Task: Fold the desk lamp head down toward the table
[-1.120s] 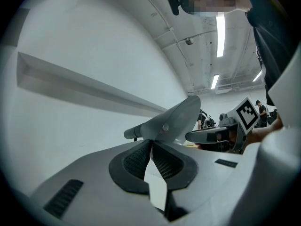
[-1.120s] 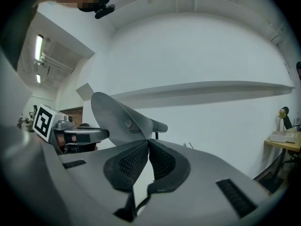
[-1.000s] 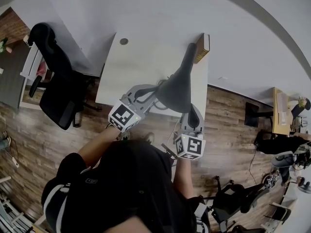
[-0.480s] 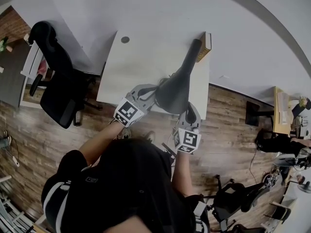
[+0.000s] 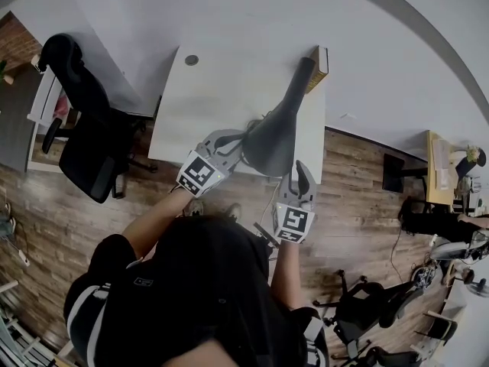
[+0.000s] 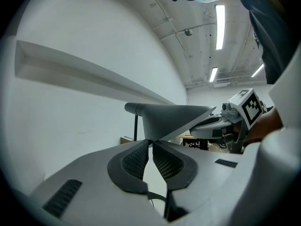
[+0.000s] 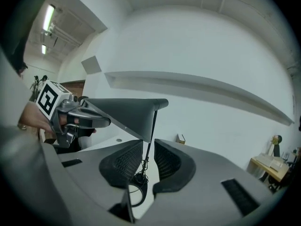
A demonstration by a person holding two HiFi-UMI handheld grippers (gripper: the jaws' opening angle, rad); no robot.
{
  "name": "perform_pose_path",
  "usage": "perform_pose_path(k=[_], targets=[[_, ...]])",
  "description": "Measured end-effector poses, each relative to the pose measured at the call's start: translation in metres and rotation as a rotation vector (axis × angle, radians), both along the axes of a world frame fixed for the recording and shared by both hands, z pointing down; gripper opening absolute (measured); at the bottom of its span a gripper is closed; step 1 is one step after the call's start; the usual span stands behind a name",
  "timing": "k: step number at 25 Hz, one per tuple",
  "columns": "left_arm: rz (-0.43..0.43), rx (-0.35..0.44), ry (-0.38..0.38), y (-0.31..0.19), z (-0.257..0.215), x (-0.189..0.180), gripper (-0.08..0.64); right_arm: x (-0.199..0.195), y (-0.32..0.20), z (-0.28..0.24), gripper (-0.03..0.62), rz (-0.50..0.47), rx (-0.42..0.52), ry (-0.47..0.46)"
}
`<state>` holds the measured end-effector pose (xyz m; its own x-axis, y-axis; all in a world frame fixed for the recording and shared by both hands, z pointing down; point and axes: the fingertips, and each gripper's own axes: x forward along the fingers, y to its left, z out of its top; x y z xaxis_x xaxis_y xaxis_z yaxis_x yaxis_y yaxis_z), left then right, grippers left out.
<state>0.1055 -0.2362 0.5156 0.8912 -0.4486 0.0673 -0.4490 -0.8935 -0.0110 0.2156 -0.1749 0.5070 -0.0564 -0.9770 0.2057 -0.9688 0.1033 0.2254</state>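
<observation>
The desk lamp's dark cone head [image 5: 273, 136] hangs over the white table [image 5: 214, 90], its thin stem [image 7: 151, 126] running down to the base. My left gripper [image 5: 238, 145] is shut on the lower rim of the lamp head [image 6: 174, 117], its pads pinching the edge. My right gripper [image 5: 299, 176] is at the table's near edge, below the head. Its jaws are opening, and in the right gripper view the right gripper [image 7: 148, 157] has the stem in line with the gap, with neither pad pressing on it.
A small wooden box [image 5: 319, 67] stands at the table's far right corner and a round grommet [image 5: 191, 60] sits far left. A black office chair [image 5: 84, 121] is left of the table. A coiled cable [image 7: 136, 180] lies near the lamp's foot.
The lamp head and both grippers have sunk a little toward the table. My right gripper's jaws, shut before, have parted; the left keeps its grip on the rim.
</observation>
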Motion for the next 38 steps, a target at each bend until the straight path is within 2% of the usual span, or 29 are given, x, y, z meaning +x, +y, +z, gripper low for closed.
perform_pose_path(k=[8, 16, 19, 24, 26, 28, 29, 31, 35, 38], targets=[[0.008, 0.002, -0.006, 0.001, -0.001, 0.0, 0.038, -0.019, 0.024, -0.026, 0.103, -0.087, 0.046, 0.293], [0.007, 0.0, -0.012, 0.0, 0.0, 0.001, 0.038, -0.043, 0.028, -0.036, 0.097, -0.175, 0.039, 0.588], [0.008, 0.0, -0.012, 0.0, 0.0, 0.002, 0.038, -0.045, 0.027, -0.034, 0.074, -0.183, 0.04, 0.61], [0.011, 0.001, -0.035, -0.002, 0.005, 0.0, 0.038, -0.046, 0.026, -0.03, 0.072, -0.197, 0.024, 0.608], [0.014, 0.023, -0.065, -0.001, 0.011, -0.006, 0.098, -0.047, 0.025, -0.029, 0.072, -0.199, 0.018, 0.614], [0.016, 0.087, -0.124, 0.007, 0.018, -0.018, 0.167, -0.048, 0.025, -0.029, 0.072, -0.201, 0.017, 0.611], [0.016, 0.145, -0.174, 0.013, 0.019, -0.026, 0.178, -0.048, 0.026, -0.028, 0.072, -0.202, 0.017, 0.608], [0.033, 0.284, -0.284, 0.029, 0.013, -0.038, 0.183, -0.047, 0.026, -0.029, 0.072, -0.203, 0.017, 0.605], [0.135, 0.601, -0.493, 0.054, -0.016, -0.043, 0.189, -0.043, 0.025, -0.029, 0.072, -0.202, 0.016, 0.598], [0.197, 0.802, -0.593, 0.065, -0.034, -0.03, 0.195, -0.043, 0.025, -0.028, 0.072, -0.204, 0.016, 0.599]])
